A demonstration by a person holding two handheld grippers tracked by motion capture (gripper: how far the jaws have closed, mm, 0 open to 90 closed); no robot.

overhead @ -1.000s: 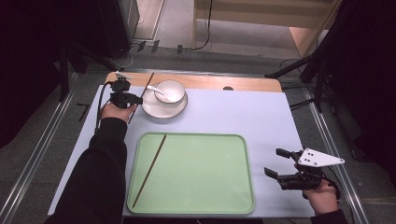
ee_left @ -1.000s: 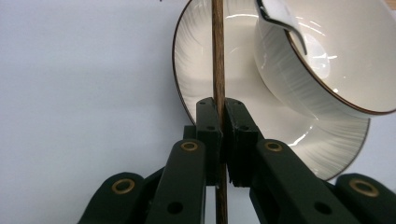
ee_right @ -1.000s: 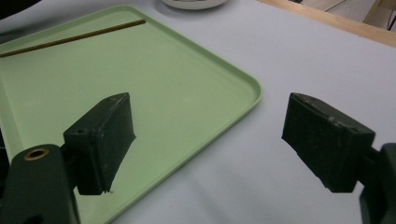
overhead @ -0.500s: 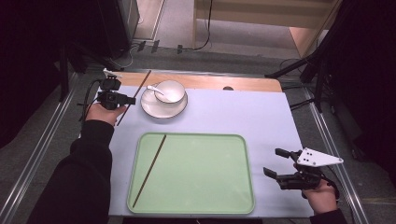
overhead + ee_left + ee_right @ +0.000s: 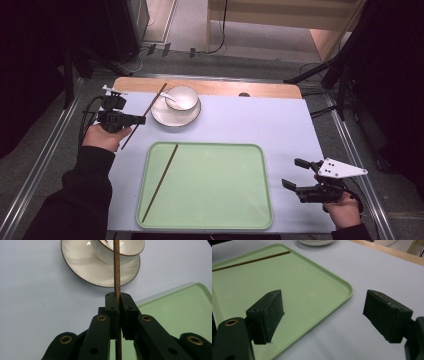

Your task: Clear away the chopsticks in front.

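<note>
My left gripper (image 5: pixel 141 119) is shut on a brown chopstick (image 5: pixel 148 112), held off the table at the left beside a white plate (image 5: pixel 172 118) carrying a white bowl (image 5: pixel 181 97) with a spoon (image 5: pixel 166 97). In the left gripper view the chopstick (image 5: pixel 116 270) runs straight up from between the pressed pads (image 5: pixel 112 307), crossing the plate (image 5: pixel 82 267) and bowl. A second chopstick (image 5: pixel 160 182) lies slanted on the green tray (image 5: pixel 215 190). My right gripper (image 5: pixel 291 173) rests open at the table's right front; its wide-apart pads (image 5: pixel 268 315) frame the tray corner (image 5: pixel 342 287).
The pale blue mat (image 5: pixel 260 120) covers the table, with a wooden strip (image 5: pixel 220 87) along the far edge. Metal rails (image 5: pixel 350 145) run down both sides. The person's dark sleeve (image 5: pixel 80 195) reaches in from the lower left.
The left gripper has drawn back toward the left edge and lifted, carrying the chopstick away from the bowl. The right gripper has stayed where it was.
</note>
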